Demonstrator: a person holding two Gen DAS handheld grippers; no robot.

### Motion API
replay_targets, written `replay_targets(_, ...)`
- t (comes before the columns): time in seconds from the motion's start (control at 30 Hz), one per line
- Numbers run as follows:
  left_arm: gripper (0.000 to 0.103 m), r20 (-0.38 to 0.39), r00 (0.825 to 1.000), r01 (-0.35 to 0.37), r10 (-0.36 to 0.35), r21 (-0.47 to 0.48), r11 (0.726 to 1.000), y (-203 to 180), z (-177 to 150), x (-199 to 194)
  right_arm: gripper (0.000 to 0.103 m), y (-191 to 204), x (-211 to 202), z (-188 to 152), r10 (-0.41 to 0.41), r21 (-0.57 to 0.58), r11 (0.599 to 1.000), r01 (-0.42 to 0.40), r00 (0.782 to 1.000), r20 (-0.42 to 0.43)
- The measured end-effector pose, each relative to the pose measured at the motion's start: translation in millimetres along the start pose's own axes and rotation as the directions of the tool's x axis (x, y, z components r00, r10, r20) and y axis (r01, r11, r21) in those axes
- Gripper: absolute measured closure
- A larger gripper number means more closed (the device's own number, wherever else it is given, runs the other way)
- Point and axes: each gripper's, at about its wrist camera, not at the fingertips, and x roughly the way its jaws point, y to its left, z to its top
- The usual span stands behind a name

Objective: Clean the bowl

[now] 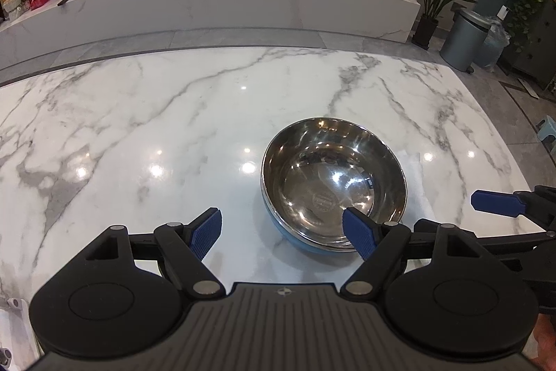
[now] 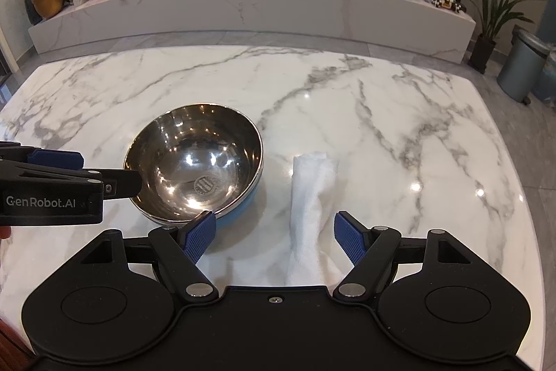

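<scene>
Low in the right wrist view, the right gripper (image 2: 274, 237) gapes empty over the white cloth (image 2: 311, 197); the bowl (image 2: 194, 164) sits left of centre on the marble table (image 2: 382, 113). Nothing is grasped yet: the left gripper (image 1: 282, 233), also apart, frames the bowl's near rim. Next, I judge, the cloth needs pinching and the bowl steadying.

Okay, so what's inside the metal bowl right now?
Nothing shows inside the bowl: just bare shiny steel with light reflections and a round stamp at the bottom. In the left wrist view, one finger of the left tongs covers a small patch of the near rim.
</scene>
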Motion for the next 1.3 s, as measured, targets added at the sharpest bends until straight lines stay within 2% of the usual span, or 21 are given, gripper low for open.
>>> replay_targets(1.3, 0.027, -0.025, 1.000, -0.009, 0.009, -0.016, 1.000, -0.1, 0.8, 4.4, 0.030, 4.9, 1.9, 0.8, -0.010, -0.016, 1.000, 0.010, 1.000, -0.013)
